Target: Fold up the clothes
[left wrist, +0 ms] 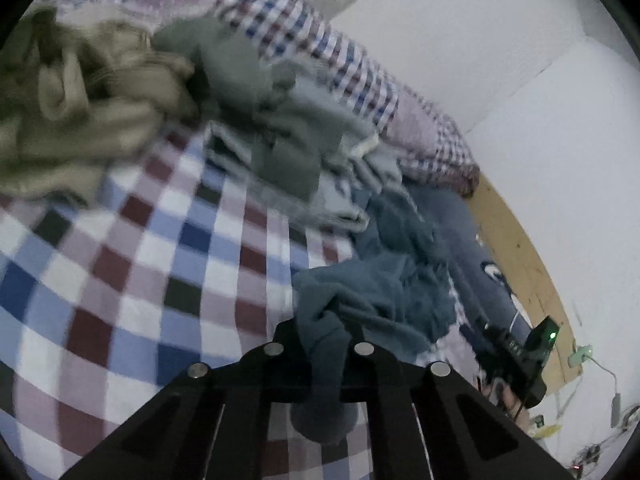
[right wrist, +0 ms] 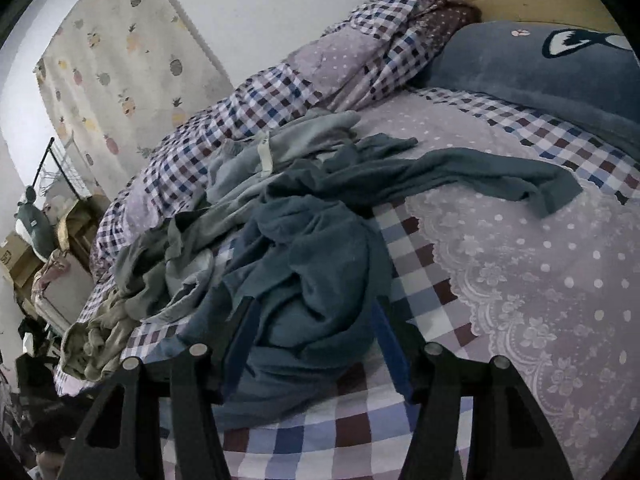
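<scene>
A teal fleece garment [left wrist: 380, 288] lies crumpled on the checked bedsheet [left wrist: 140, 260]. My left gripper [left wrist: 324, 340] is shut on a bunched fold of it, and the cloth hangs down between the fingers. In the right wrist view the same teal garment [right wrist: 312, 248] forms a mound, with one sleeve [right wrist: 500, 176] stretched to the right. My right gripper [right wrist: 314, 336] stands open astride the near end of that mound, one blue pad [right wrist: 240, 340] on each side. Its black housing with a green light [left wrist: 532, 352] shows at the right of the left wrist view.
More clothes are heaped beyond: a beige garment [left wrist: 80, 100], a grey-green one [left wrist: 256, 92] and a pale blue-grey one [right wrist: 256, 160]. A rolled checked quilt [right wrist: 260, 100] runs along the wall. A blue pillow [right wrist: 540, 72] rests against the wooden headboard [left wrist: 520, 260].
</scene>
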Demonstrator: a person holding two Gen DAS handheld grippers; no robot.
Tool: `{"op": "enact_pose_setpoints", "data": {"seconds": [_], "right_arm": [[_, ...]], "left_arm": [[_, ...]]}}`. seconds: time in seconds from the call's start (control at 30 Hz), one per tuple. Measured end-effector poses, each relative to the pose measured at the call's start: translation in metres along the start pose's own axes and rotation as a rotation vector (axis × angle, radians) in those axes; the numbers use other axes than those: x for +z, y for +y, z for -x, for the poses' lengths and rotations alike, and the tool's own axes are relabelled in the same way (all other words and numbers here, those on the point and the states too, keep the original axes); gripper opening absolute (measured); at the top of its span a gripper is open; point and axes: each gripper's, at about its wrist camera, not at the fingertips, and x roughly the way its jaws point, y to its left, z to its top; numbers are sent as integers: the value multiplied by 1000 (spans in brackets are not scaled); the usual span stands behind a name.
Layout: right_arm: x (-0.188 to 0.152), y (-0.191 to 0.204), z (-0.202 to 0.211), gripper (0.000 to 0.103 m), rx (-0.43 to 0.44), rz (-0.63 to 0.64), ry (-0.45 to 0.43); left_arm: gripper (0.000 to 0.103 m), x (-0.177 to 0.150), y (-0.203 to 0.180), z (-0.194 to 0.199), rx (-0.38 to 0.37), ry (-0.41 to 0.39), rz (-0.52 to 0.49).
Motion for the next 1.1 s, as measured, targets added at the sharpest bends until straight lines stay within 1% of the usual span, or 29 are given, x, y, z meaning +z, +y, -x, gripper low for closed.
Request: {"op": "enact_pose_setpoints", "data": {"seconds": [0.1, 0.2, 0.23, 0.3, 0.37, 0.47, 0.57, 0.6, 0.63, 0.7, 0.83, 0.87, 0.9, 0.93, 1.0, 1.03, 1.07, 1.1], "right_arm": [[-1, -2, -3, 63, 1, -17, 9], [-1, -1, -6, 63, 12, -20, 17], [-1, 1, -7, 63, 22, -18, 18], [-1, 5, -7, 63, 46, -10, 17], [-2, 11, -7, 63, 75, 5, 18], [-4, 21, -8, 63, 108, 35, 21], [-7, 31, -10, 63, 131, 65, 31], [-9, 35, -12, 63, 134, 75, 37], [-11, 38, -13, 63, 136, 83, 42], [-13, 44, -16, 63, 140, 94, 50], [-18, 55, -23, 63, 161, 108, 68], [-19, 58, -26, 63, 168, 113, 74], [-21, 63, -28, 63, 171, 122, 79], [-23, 68, -30, 63, 178, 127, 81], [-26, 77, -34, 63, 192, 136, 83], [-28, 81, -36, 63, 200, 137, 85], [-30, 86, -39, 63, 208, 139, 88], [-31, 90, -41, 63, 215, 141, 90]], "left_arm": [[4, 12, 2, 21, -2, -86, 3], [3, 27, 10, 50, 9, -198, 31], [3, 33, 15, 62, 16, -244, 44], [3, 43, 27, 93, 38, -366, 75], [3, 51, 41, 126, 84, -498, 118], [3, 54, 65, 162, 203, -632, 188], [3, 51, 82, 169, 339, -667, 257], [3, 50, 86, 168, 369, -662, 277], [3, 50, 90, 165, 390, -649, 297], [3, 51, 94, 156, 409, -613, 317], [4, 53, 94, 152, 443, -561, 303], [7, 51, 92, 151, 454, -558, 297], [16, 50, 90, 152, 461, -563, 295], [23, 49, 90, 155, 466, -577, 295], [61, 44, 87, 167, 476, -633, 294], [69, 40, 85, 174, 480, -675, 291], [82, 37, 83, 181, 481, -718, 285], [85, 35, 82, 186, 477, -745, 277]]}}
